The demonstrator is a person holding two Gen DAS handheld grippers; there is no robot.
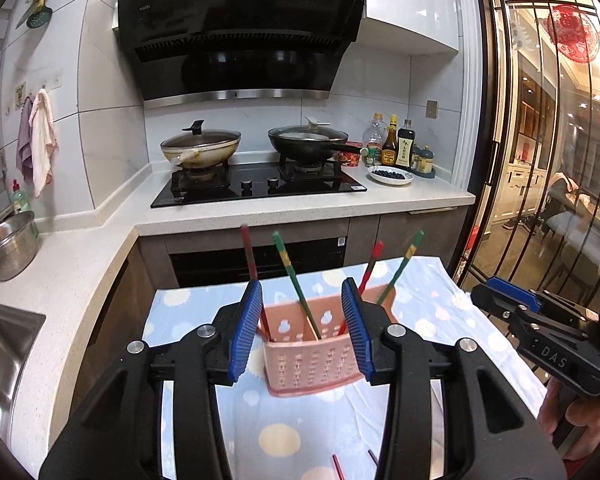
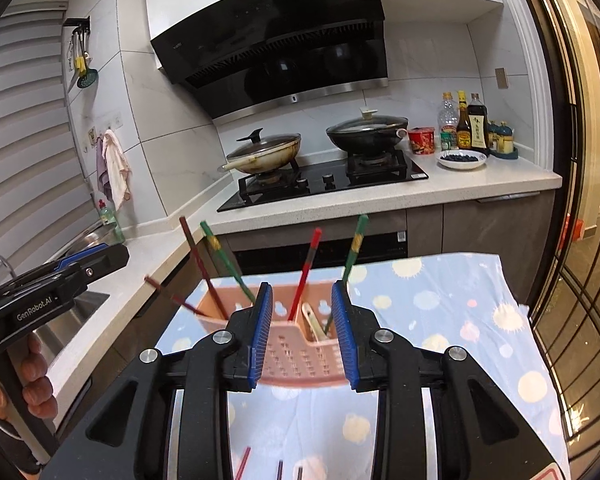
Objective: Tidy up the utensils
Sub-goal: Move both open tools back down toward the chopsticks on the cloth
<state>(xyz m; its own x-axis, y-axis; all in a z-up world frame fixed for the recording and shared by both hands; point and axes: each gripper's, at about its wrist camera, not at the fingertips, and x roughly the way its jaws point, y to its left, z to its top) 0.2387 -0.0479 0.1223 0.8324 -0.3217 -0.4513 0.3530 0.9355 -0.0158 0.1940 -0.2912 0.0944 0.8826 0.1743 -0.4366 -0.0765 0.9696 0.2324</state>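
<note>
A: How does the left gripper (image 1: 302, 320) stand?

B: Tilted forward and a little down, jaws parted, blue pads (image 1: 246, 330) facing each other with nothing pressed between them.

A: And the right gripper (image 2: 303, 324)?

B: Same tilt, jaws parted somewhat narrower, pads (image 2: 345, 332) clear of any contact.

A: Can you see the hands?

B: Partly. In the left wrist view, fingers of the right hand (image 1: 580, 420) wrap the black handle at the right edge. In the right wrist view, the left hand (image 2: 24, 380) curls round its handle at the left edge.
</note>
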